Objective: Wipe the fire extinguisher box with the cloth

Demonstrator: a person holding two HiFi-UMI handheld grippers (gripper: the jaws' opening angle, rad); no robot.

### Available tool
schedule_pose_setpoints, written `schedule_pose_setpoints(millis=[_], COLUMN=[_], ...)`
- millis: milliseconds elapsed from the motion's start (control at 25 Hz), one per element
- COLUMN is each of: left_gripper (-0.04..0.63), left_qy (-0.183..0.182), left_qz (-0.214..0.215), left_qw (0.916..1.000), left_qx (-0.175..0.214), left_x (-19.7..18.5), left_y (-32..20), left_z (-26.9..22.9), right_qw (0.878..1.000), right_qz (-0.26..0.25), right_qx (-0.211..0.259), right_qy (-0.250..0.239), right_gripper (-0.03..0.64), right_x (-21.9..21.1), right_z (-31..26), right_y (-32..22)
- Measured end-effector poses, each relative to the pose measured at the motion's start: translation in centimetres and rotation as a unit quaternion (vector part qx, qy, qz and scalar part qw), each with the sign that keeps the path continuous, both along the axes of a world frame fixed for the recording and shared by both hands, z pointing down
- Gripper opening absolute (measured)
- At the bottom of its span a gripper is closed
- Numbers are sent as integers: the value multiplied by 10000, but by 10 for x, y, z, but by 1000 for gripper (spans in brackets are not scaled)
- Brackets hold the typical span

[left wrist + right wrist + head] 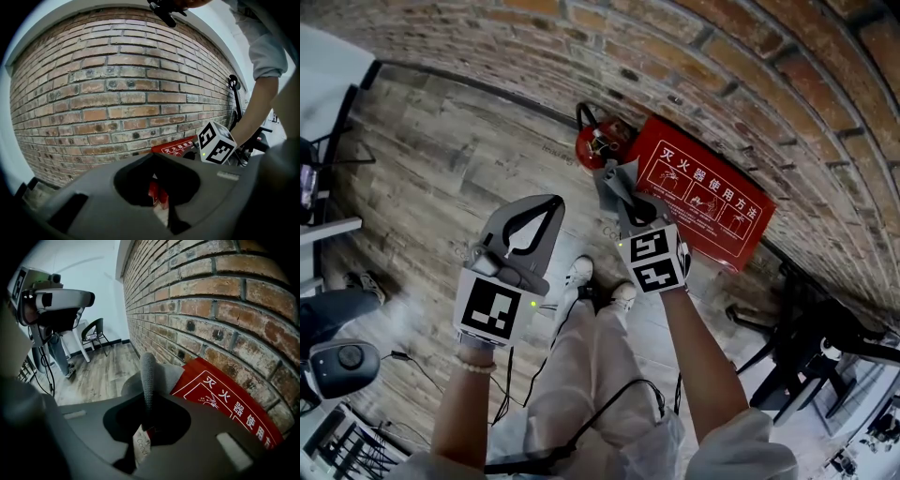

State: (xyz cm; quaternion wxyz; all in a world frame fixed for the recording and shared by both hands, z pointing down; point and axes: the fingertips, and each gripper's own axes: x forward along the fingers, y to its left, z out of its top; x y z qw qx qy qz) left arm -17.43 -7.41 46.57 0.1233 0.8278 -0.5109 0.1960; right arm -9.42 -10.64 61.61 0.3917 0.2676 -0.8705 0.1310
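Overhead, in the head view, the red fire extinguisher box (712, 202) sits on the plank floor (441, 159) tight against the brick wall (722, 75). Its long axis runs along the wall's foot and its white-printed face is turned upward. The right gripper (623, 192) is clenched on a grey cloth (617, 178) at the end of the box, beside a red extinguisher (598, 142). The left gripper (553, 202) hangs apart over bare floor. In the left gripper view, its jaws are pressed together with nothing between them. In the right gripper view, the knitted cloth stands as a folded ridge between the closed jaws, with a white tag below.
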Motion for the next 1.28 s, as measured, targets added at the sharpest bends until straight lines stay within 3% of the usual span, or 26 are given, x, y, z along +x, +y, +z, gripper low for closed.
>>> schedule_pose_setpoints(millis=[480,1280], left_gripper=[-2,-2], left_qy=[-12,-51], left_qz=[79,598], left_qw=[10000,9982], left_qx=[-30,5], left_x=[13,72], left_y=[-7,-17], left_z=[3,1], right_qw=[10000,9991], right_qz=[19,415], right_qx=[8,-10], right_qy=[-85,36], right_gripper=[20,20], right_x=[6,77], right_z=[0,3], right_y=[0,2])
